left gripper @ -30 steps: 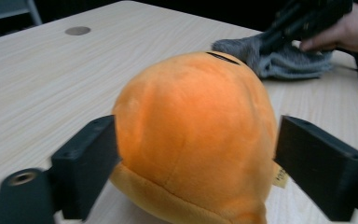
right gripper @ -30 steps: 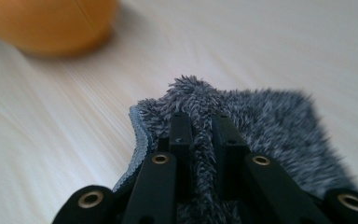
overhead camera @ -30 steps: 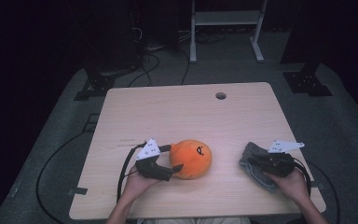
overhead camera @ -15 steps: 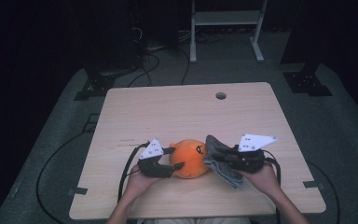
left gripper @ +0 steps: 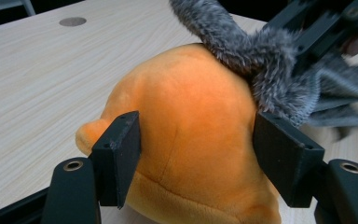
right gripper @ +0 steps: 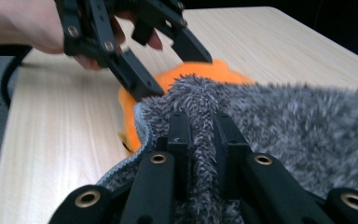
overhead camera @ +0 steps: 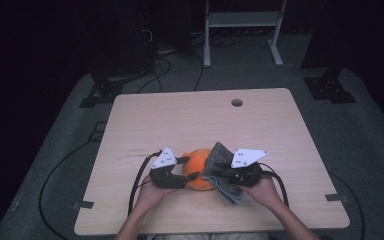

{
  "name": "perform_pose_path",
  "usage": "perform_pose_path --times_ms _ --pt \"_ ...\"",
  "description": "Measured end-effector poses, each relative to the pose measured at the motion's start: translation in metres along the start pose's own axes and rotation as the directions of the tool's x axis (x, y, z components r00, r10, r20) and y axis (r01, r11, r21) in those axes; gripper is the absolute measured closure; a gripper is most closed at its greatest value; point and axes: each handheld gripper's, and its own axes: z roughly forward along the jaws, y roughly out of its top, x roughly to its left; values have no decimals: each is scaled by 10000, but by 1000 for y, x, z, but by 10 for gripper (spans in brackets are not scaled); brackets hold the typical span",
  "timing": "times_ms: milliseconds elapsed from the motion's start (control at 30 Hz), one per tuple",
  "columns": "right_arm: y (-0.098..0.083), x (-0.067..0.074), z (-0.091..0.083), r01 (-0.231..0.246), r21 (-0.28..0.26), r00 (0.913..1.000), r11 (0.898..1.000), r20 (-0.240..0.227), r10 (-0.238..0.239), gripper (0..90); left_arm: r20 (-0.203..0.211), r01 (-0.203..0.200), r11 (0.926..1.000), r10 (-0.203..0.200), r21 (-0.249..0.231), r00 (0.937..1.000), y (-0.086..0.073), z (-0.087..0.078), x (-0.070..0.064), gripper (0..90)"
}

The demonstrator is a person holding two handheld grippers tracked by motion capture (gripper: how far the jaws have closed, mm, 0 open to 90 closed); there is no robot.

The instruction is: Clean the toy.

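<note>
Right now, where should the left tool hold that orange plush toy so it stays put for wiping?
Across its rounded middle, coming in level from the person's side, much as the left tool sits now. The orange plush toy bulges widest there and squashes between the pads, and that leaves its top free for the grey cloth in the right tool.

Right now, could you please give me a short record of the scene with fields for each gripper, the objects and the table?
left gripper: jaws closed on the sides of the orange plush toy, having just been closing
right gripper: shut on a fold of the grey fuzzy cloth
cloth position: draped against the toy's top on the right gripper's side, touching it
toy position: resting on the wooden table, near the person's edge
table feature: round hole near the far edge
</note>
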Motion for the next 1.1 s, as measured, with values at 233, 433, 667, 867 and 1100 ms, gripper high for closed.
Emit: perform_pose_path --times_ms 233,433,667,867,1100 --pt "-18 -8 -11 -297 -71 9992 9995 273 298 786 73 154 9999 -154 -63 9999 0 0 2 332" --pt "-30 -15 -22 -518 412 9960 9978 751 486 787 1 191 9998 -191 -57 9998 -1 1 3 333" --pt "-6 -3 -26 -97 -354 9982 9993 585 118 787 14 -79 10000 79 -28 10000 0 4 1 350" --pt "10 -3 -3 30 -434 9991 9991 416 -12 786 88 -149 9997 148 183 9999 -1 1 0 356" --pt "-7 -11 -8 -293 -235 9987 9993 403 302 786 275 142 9997 -147 192 9995 -3 -1 5 358"
